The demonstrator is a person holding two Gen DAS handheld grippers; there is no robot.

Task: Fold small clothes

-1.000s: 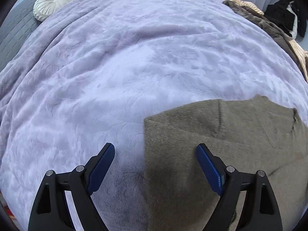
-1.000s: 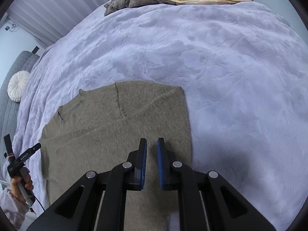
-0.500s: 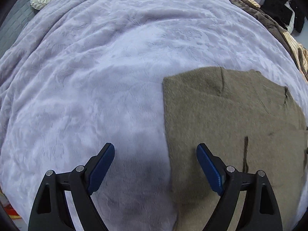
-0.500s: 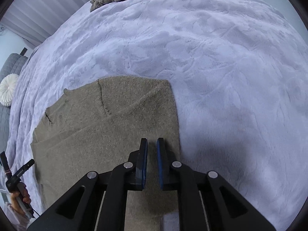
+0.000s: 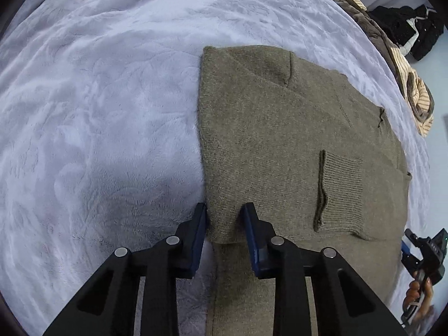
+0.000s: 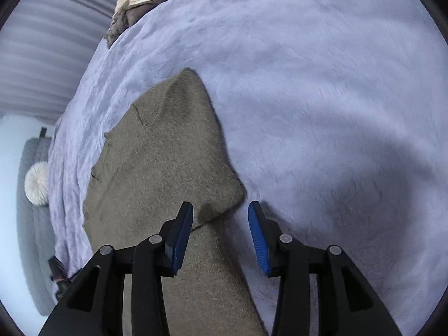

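An olive-brown knit sweater lies folded on a lavender plush blanket, with a ribbed sleeve cuff laid across its front. My left gripper points steeply down at the sweater's near left corner. Its jaws are closing, and the blue pads touch the folded cloth on both sides. In the right wrist view my right gripper straddles the near right corner of the sweater. Its jaws are opening and the pads stand clear of the cloth, one over the knit and one over the blanket.
A heap of striped and brown clothes and a black garment lie at the bed's far right edge. A round white cushion rests on a grey quilted surface. A hand shows at the lower right.
My left gripper slid over to the sweater's left edge and its wide jaws narrowed around the corner. My right gripper rolled, moved to the right corner, and its shut jaws parted.
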